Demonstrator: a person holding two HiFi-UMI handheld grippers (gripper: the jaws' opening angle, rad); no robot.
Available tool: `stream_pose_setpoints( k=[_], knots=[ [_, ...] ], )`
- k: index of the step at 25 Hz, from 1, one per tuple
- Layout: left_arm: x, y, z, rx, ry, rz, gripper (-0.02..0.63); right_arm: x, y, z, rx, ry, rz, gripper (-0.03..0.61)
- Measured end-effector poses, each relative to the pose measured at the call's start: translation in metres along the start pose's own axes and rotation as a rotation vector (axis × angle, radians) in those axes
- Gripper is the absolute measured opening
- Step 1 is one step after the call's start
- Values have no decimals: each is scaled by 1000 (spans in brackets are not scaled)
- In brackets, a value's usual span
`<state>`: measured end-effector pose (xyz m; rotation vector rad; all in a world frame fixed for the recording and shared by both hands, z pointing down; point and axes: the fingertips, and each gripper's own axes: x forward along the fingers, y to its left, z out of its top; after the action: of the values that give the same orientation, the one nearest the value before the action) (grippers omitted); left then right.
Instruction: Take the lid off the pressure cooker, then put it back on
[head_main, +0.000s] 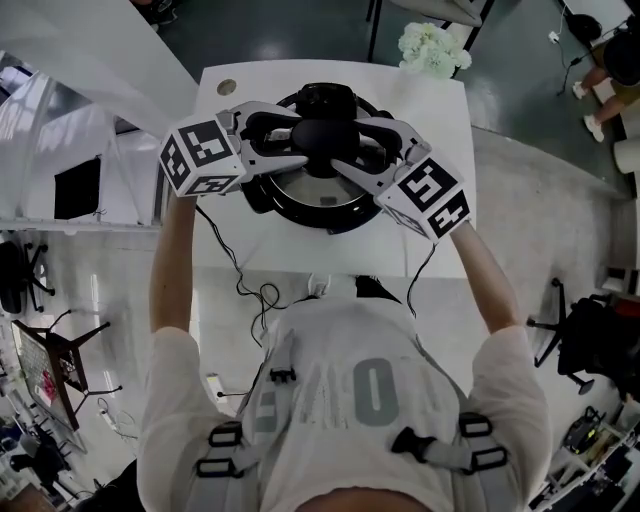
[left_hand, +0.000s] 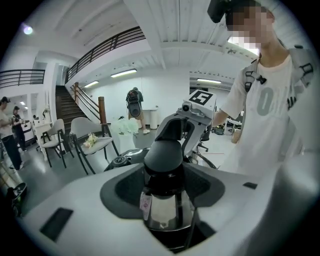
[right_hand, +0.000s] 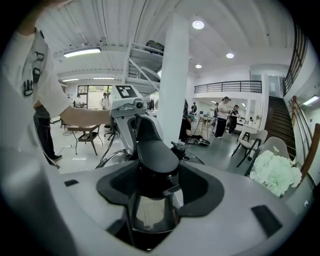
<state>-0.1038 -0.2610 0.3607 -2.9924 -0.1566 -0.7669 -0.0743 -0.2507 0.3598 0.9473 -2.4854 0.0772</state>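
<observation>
Lid (head_main: 318, 192) looks seated on pressure cooker (head_main: 262, 196), mid table (head_main: 440, 95). My left gripper (left_hand: 165, 192) and right gripper (right_hand: 150, 200) each pinch the black knob (head_main: 322, 135) from opposite sides, I judge so it twists and lifts level

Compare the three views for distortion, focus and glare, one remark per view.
Head view: evenly lit and sharp, with a pale sheen on the steel lid. Left gripper view: fisheye with black corners, the near jaws soft, the lid knob crisper. Right gripper view: the same fisheye; a ceiling lamp flares and the white flowers wash out.
</observation>
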Motion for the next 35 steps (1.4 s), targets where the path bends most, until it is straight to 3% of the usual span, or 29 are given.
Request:
stream_pose_setpoints(
  k=[13,16,19,27,35],
  knots=[
    [-4,-2,4,24,22,10,235,-4,1,6,-62,-18,22,244],
    [-13,-2,16,22,-12,29,235,-10,1,22,-99,-54,13,244],
    [-18,-8,24,75,20,58,235,-17,5,31,-163,-61,5,244],
    [-35,-25,70,158,-36,95,235,-51,11,63,-176,-131,-40,244],
    [-15,-56,94,183,-43,143,235,-92,18,53,-207,-172,-24,244]
  ],
)
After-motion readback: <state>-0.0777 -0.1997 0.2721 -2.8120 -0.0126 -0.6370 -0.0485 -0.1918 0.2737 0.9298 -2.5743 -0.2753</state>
